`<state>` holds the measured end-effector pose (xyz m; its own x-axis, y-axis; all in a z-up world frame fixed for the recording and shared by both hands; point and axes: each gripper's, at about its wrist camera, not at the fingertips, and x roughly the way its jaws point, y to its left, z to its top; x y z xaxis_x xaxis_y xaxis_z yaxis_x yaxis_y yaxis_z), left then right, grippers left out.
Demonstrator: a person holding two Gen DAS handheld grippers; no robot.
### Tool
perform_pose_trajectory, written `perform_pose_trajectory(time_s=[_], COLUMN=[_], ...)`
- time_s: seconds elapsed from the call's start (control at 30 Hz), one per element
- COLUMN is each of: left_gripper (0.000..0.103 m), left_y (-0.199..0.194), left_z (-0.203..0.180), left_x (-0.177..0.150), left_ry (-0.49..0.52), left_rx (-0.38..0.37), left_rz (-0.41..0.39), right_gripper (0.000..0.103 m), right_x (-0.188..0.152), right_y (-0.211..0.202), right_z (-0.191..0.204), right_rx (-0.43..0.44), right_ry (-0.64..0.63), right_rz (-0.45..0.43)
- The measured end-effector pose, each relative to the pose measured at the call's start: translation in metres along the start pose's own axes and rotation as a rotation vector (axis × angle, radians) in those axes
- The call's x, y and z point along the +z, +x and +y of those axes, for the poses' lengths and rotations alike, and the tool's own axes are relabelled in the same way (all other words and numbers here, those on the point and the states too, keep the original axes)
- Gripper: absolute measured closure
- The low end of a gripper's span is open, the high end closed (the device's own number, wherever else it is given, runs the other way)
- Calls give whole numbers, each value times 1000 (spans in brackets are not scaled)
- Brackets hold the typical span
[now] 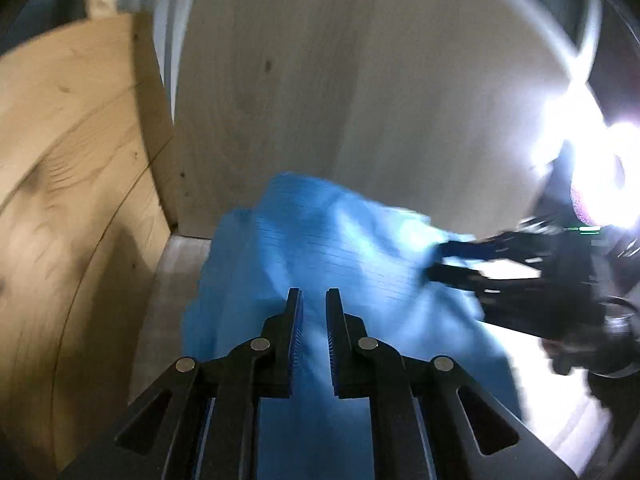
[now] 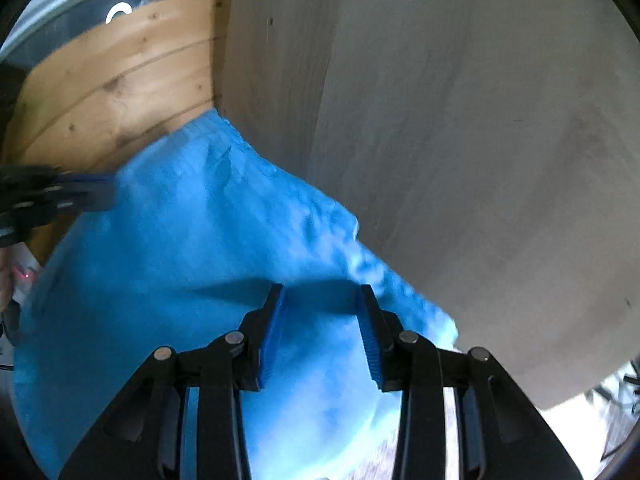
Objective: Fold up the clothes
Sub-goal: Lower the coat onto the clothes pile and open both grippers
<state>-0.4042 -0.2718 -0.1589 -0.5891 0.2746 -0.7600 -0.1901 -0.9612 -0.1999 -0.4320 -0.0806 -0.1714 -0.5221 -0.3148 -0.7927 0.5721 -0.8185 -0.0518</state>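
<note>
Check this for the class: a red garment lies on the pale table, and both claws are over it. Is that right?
Not quite. The garment is blue, not red, as the right wrist view shows. The rest holds: it lies on the pale table, with the left claw and the right claw over it.

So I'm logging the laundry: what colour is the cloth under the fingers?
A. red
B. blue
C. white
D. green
B: the cloth spread on the table below both pairs of fingers is plain bright blue in both views.
</note>
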Motion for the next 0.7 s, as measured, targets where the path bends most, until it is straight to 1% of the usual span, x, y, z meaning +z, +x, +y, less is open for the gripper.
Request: perform_pose_trajectory(time_s=[0.03,0.1,0.17,0.23,0.27,0.3,0.4,0.47,0.5,0.53,0.57,0.6,0.67,0.7], left_gripper=[94,93,92,92,94,96,96,96,96,95,92,92,93,93], left_y=[18,44,54,51,46,40,10,2,1,8,18,31,64,70], left_z=[4,15,25,30,30,30,19,8,2,-3,-6,-8,-4,-1], left_x=[2,-2,-3,1,4,7,19,28,32,36,39,40,36,33], left_ry=[2,-26,-59,-90,-93,-92,-51,-6,15,36,48,59,66,59], left_rx=[25,34,37,48,48,45,16,1,-3,0,14,31,81,93], left_rz=[29,71,65,60,58,51,-16,-37,-39,-28,-6,22,110,128], right_gripper=[68,68,68,68,68,68,68,67,67,67,67,67,64,63], right_x=[1,2,2,2,2,1,-19,-36,-43,-50,-57,-64,-79,-84], right_y=[9,25,23,15,11,2,-49,-80,-87,-95,-102,-107,-105,-94], right_z=[-1,-1,-5,-9,-12,-14,-22,-20,-15,-10,-5,1,20,35], right_rx=[-8,-15,-9,-2,1,8,50,86,114,143,172,201,237,229], right_ry=[-11,-27,-13,13,26,44,111,140,152,164,175,182,149,110], right_rz=[10,27,21,7,0,-15,-90,-129,-131,-133,-135,-134,-100,-66])
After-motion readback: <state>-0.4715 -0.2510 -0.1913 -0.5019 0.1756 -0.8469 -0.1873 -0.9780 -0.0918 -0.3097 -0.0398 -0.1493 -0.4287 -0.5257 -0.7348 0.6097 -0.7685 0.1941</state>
